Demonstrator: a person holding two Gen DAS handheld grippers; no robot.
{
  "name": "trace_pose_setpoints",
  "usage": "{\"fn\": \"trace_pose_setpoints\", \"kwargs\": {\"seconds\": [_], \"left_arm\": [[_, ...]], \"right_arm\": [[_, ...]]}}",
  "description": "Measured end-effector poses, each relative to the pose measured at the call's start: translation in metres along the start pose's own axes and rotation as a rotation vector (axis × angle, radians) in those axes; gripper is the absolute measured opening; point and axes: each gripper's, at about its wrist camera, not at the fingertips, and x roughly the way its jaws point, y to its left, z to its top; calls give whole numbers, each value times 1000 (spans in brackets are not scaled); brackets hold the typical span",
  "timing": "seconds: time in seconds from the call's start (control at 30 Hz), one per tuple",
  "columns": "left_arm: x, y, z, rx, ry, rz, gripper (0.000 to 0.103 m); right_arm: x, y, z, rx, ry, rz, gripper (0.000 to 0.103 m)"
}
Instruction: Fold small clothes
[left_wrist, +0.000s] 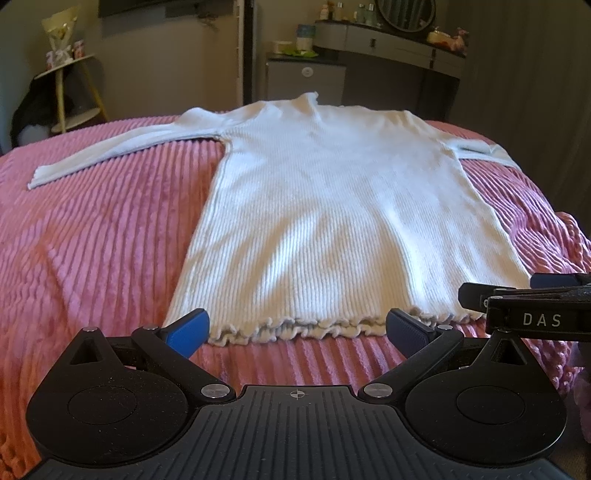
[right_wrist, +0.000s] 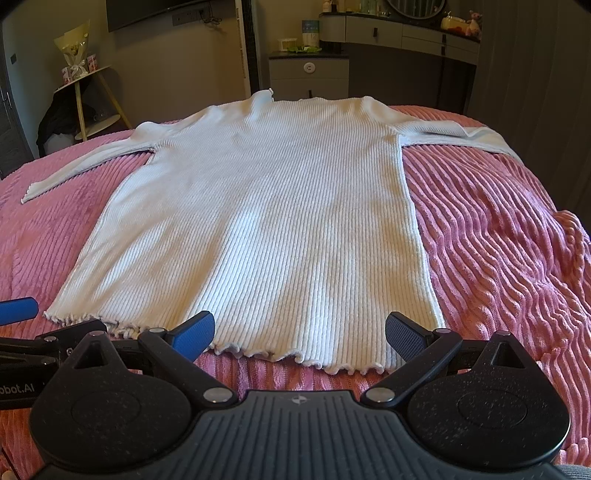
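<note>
A white ribbed sweater (right_wrist: 258, 221) lies flat on my pink corduroy bedspread (left_wrist: 92, 240), frilled hem (left_wrist: 295, 326) nearest me and collar (right_wrist: 264, 96) at the far end, so its long axis runs straight away from both tools. My left gripper (left_wrist: 297, 328) hangs just short of the hem, jaws spread as wide as they go and holding nothing; the blue pads (left_wrist: 188, 332) flank the left and middle stretch of the hem, without touching it as far as I can tell. My right gripper (right_wrist: 299, 334) is equally wide and equally empty, poised over the hem's right half, with the right corner of the hem (right_wrist: 388, 363) lying beside its right finger.

Both tools point down at a slant toward the cloth, side by side. Each is about as near the hem as the other, the left one to the left corner, the right one to the right. The left sleeve (right_wrist: 85, 166) stretches out sideways across the bedspread; the right sleeve (right_wrist: 461, 134) runs off toward the bed's far right edge.

Legible writing is scarce: the right tool's body, seen from the left camera, carries the letters "DAS" (left_wrist: 541, 319), and the left tool's body, seen from the right camera, shows the cut-off text "obot.AI" (right_wrist: 16, 388). I read no label on the sweater itself.

In my judgement no fold is yet made, and the first move turns on pinching the two hem corners.
</note>
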Motion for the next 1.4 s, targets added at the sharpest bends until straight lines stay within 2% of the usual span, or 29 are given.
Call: {"fn": "trace_pose_setpoints", "kwargs": {"seconds": [0.57, 1.0, 1.13, 1.27, 1.4], "left_arm": [[2, 3, 0, -40, 22, -14, 103], [6, 3, 2, -54, 22, -38, 103], [4, 8, 4, -65, 14, -36, 103], [1, 12, 15, -64, -20, -20, 103], [10, 12, 37, -56, -64, 35, 103]], "right_arm": [[4, 2, -1, 5, 5, 7, 99], [2, -7, 1, 38, 2, 57, 99], [-2, -22, 5, 121, -14, 141, 99], [-8, -66, 21, 330, -97, 330, 99], [2, -130, 47, 557, -180, 432, 99]]}}
